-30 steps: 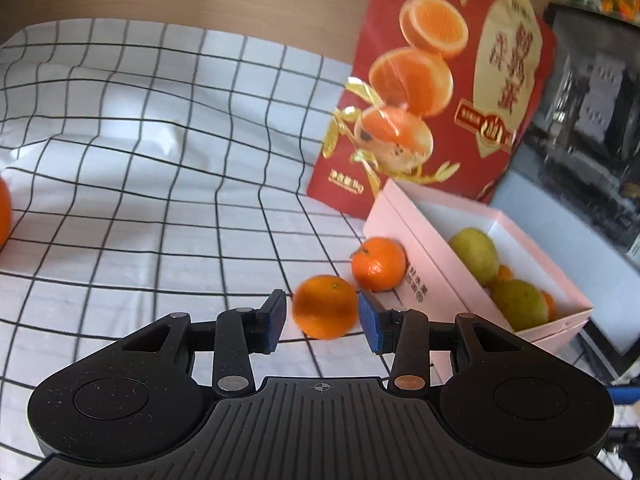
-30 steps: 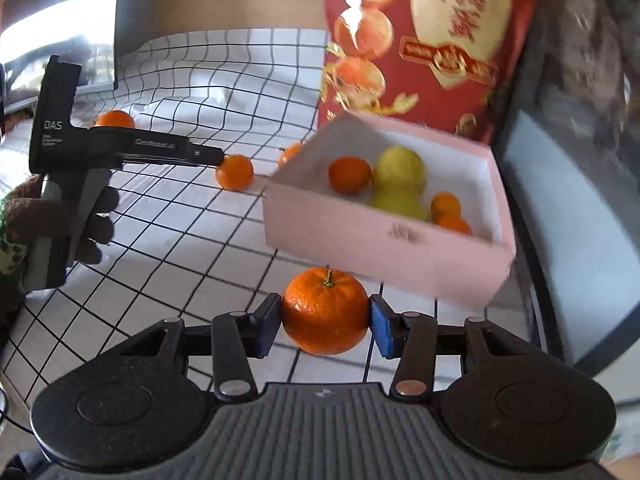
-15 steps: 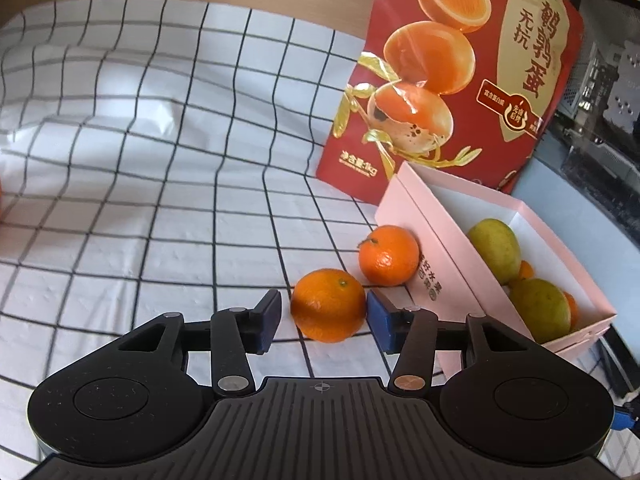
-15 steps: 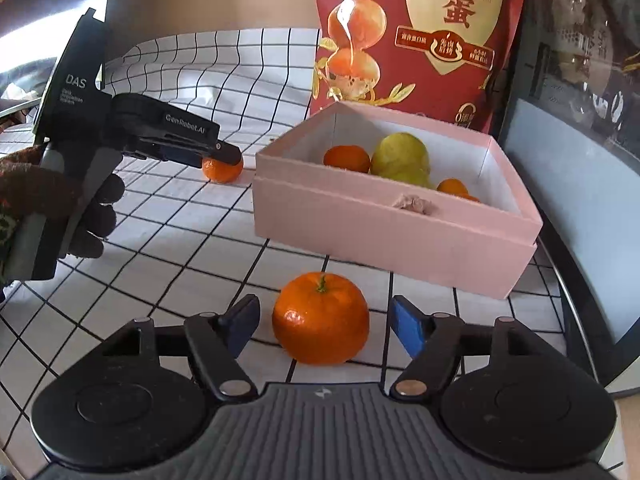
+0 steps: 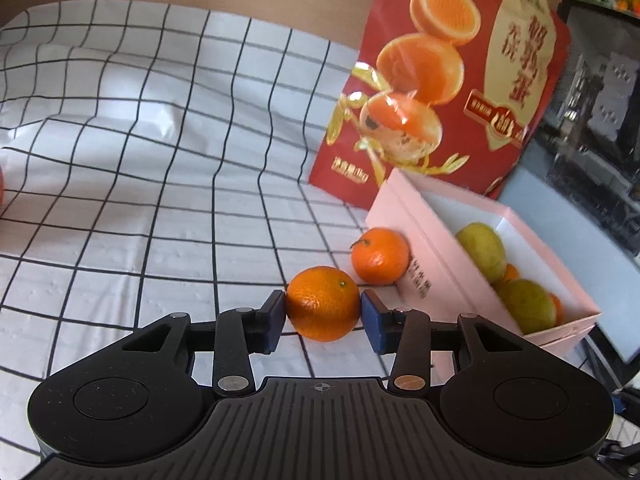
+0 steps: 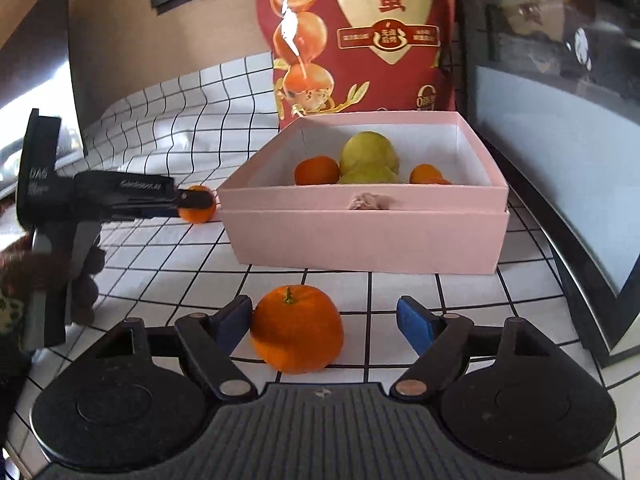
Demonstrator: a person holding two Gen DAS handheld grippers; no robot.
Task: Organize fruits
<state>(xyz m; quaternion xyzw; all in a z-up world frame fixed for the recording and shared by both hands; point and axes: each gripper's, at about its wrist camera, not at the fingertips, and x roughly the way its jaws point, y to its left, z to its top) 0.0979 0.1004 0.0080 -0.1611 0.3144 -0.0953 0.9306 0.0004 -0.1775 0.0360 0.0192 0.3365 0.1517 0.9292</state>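
My left gripper (image 5: 323,314) is shut on an orange tangerine (image 5: 323,303), both pads touching its sides, just above the checked cloth. A second tangerine (image 5: 380,255) rests against the pink box (image 5: 432,276). My right gripper (image 6: 325,322) is open; a tangerine (image 6: 297,334) sits on the cloth between its fingers, touching the left pad, well clear of the right. The pink box (image 6: 368,236) holds green-yellow fruits (image 6: 369,152) and small tangerines (image 6: 317,171). The left gripper (image 6: 120,196) shows in the right wrist view, holding its tangerine (image 6: 197,210) left of the box.
A red snack bag (image 5: 440,80) stands behind the box, also in the right wrist view (image 6: 360,36). A dark framed panel (image 6: 560,160) runs along the right side. The checked cloth (image 5: 140,160) stretches left; an orange sliver (image 5: 1,190) shows at its far left edge.
My left gripper has closed onto the tangerine between its fingers. My right gripper has opened and let go of its tangerine, which now rests on the cloth before the box.
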